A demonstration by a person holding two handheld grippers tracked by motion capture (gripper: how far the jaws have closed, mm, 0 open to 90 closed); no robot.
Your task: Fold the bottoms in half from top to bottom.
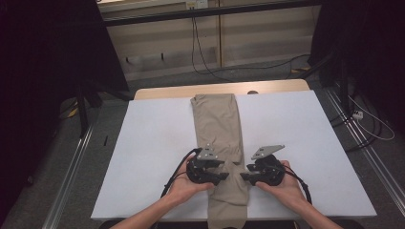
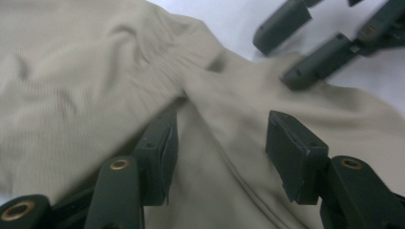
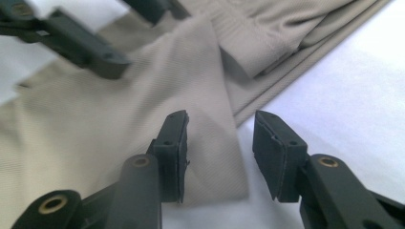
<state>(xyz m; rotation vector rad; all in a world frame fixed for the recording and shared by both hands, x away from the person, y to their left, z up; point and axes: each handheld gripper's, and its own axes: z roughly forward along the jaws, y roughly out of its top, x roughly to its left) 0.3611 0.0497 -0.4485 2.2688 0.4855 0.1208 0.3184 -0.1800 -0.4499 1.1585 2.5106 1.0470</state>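
From the high view, a long beige garment point(image 1: 220, 138) lies folded into a narrow strip down the middle of the white table point(image 1: 153, 143), its near end hanging over the table's front edge. A person's hands come in from the bottom and hold the left claw point(image 1: 224, 176) and the right claw point(image 1: 244, 177) tip to tip over the near part of the garment, the two just beside each other. In the left gripper view, the left claw point(image 2: 220, 152) stands spread above the rumpled beige cloth point(image 2: 86, 86), which lies between the jaws without either pad pressing on it; the right claw point(image 2: 305, 47) shows farther off at the top, also over the cloth. In the right gripper view, the right claw point(image 3: 220, 152) is spread too, one jaw over a flat flap of the garment point(image 3: 157, 95) and the other over the bare table point(image 3: 344, 81), with the flap's edge running between them and nothing pinched. The left claw point(image 3: 114, 33) shows blurred at the upper left.
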